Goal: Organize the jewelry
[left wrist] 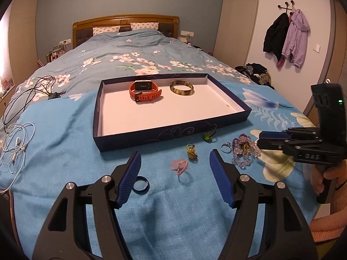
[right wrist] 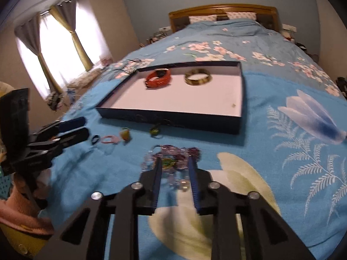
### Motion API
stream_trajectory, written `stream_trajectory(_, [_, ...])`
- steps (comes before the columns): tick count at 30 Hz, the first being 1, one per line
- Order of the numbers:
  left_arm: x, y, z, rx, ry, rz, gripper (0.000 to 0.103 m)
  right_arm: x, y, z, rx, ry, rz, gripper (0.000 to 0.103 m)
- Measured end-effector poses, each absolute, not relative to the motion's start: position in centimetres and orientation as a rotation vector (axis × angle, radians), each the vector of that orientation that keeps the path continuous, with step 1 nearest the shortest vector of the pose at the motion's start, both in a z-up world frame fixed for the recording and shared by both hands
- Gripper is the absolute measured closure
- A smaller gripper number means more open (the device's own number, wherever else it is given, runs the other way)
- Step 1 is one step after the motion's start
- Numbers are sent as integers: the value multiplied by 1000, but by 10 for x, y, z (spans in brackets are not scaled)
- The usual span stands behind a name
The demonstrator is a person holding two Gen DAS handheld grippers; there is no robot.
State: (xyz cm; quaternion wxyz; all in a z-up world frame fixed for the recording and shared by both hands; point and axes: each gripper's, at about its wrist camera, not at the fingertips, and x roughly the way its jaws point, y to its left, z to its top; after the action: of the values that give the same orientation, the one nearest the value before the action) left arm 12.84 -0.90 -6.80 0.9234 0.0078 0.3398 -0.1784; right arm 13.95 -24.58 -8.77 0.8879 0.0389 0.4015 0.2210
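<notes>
Nearby, white earphones (left wrist: 15, 149) and black cable (left wrist: 26, 99) flank the tray (left wrist: 173, 130).

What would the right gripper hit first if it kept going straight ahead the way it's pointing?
Most likely the purple beaded bracelet: the right gripper points at it with fingers straddling the beads. Beyond that lies the tray, though blur makes depth uncertain.

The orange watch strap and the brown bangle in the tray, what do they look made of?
The orange watch strap looks like matte rubber or silicone: even colour, no glare, soft curl. The brown mottled bangle looks like polished horn, resin or stone: glossy streaked surface, rigid ring. Neither is certain from here.
</notes>
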Motion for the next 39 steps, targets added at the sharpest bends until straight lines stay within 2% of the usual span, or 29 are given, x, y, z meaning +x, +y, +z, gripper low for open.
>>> stream_trajectory(5, [128,-11,-70,18,703,-375,37,149,-240,-99,64,888,450,81])
stream_trajectory(6, [128,-11,-71,17,705,-376,37,149,-240,-99,63,887,454,89])
stream_trajectory(10, [128,-11,-71,15,706,-375,37,147,-239,-96,50,864,464,103])
stream_trajectory(17, [128,-8,-72,12,708,-375,37,136,-237,-72,71,783,527,103])
stream_trajectory(19, [128,-8,-72,11,707,-374,37,140,-239,-72,78,796,505,99])
stream_trajectory(21, [128,-8,-72,10,706,-377,37,143,-238,-77,67,820,483,81])
stream_trajectory(23, [128,-7,-72,8,707,-376,37,146,-234,-86,35,849,449,76])
stream_trajectory(29, [129,-4,-74,-5,713,-373,37,151,-227,-101,9,902,425,76])
stream_trajectory(32, [129,-4,-75,-6,714,-373,36,149,-226,-102,-11,898,418,90])
stream_trajectory(35, [128,-3,-76,-13,717,-374,36,146,-225,-99,-28,879,407,96])
stream_trajectory(39, [128,-2,-77,-18,717,-377,36,139,-225,-92,-31,846,431,97])
